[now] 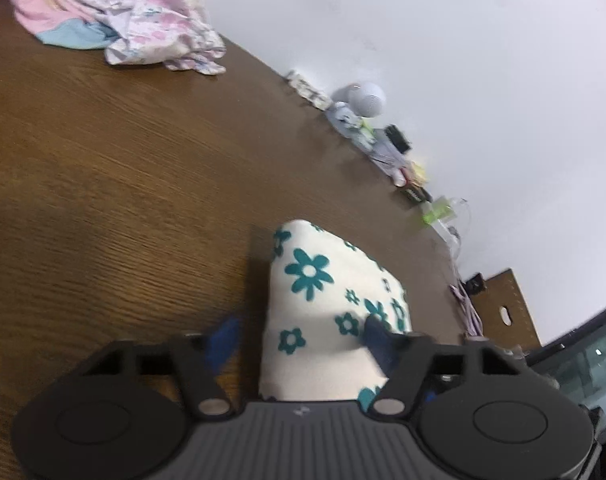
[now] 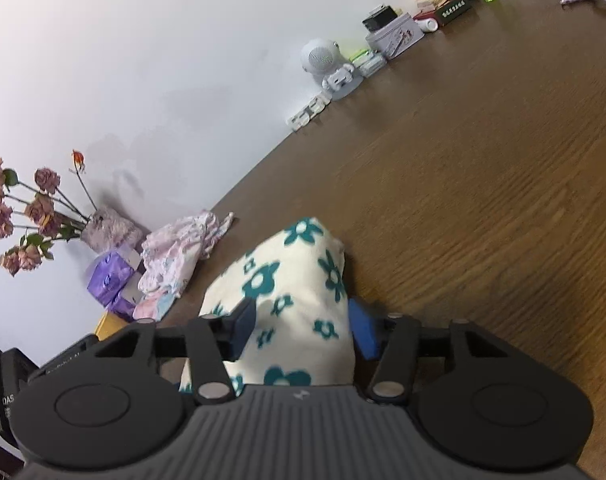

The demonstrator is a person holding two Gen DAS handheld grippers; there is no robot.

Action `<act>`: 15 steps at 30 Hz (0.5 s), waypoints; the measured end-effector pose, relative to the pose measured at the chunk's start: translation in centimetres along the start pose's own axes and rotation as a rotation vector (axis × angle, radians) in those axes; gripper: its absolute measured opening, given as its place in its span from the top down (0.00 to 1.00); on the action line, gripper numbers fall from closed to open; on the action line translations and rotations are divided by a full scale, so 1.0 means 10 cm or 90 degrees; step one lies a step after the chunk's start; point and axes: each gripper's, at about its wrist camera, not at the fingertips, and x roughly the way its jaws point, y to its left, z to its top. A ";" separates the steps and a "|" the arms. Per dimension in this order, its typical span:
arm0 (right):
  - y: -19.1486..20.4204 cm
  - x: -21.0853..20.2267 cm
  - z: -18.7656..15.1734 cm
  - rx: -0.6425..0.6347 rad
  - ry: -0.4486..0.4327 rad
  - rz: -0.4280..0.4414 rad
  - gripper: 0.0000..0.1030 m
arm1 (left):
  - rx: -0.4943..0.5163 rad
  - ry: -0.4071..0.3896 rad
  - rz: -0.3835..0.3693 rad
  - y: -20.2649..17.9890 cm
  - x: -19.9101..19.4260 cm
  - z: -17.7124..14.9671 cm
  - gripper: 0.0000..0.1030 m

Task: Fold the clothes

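Cream cloth w/ teal flowers (image 1: 323,304) sits between both sets of tongs, and it looks to me like a two-handed hold on one garment, lifted or dragged across the brown tabletop (image 1: 103,184). Frames are a bit blurred, so I can't tell if the cloth is clear of the wood or brushing it.

Left tongs (image 1: 303,336): pads spread wide, cloth bunched up in the gap, right-hand pad pressing into the fabric, left-hand pad looks just off it. I'd call that gripping the cloth loosely, not clenched tight. Right tongs (image 2: 299,328): same story, fabric fills the gap and both blue pads sit against it, so grasping the cloth.

To do this well, imo: keep both grips level and pull gently apart so the edge between them goes taut, no sag, then lay it flat w/ corners lined up. Watch the loose left pad, cloth could slip.

Cloth runs fwd from each wrist cam, folded peak pointing away. Pink floral pile of clothes (image 1: 115,12) lies well apart, far end by the wall.
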 end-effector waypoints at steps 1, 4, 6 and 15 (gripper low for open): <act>0.00 -0.01 -0.01 0.000 0.000 0.001 0.70 | 0.001 -0.001 0.000 0.00 -0.02 -0.01 0.56; 0.00 -0.04 -0.05 0.000 0.001 0.004 0.60 | 0.003 -0.005 0.001 -0.01 -0.06 -0.05 0.43; -0.01 -0.08 -0.06 -0.002 -0.004 0.009 0.45 | 0.004 -0.008 0.002 -0.02 -0.09 -0.07 0.34; 0.01 -0.18 -0.14 -0.009 -0.003 0.013 0.50 | 0.010 -0.020 0.006 -0.05 -0.23 -0.18 0.33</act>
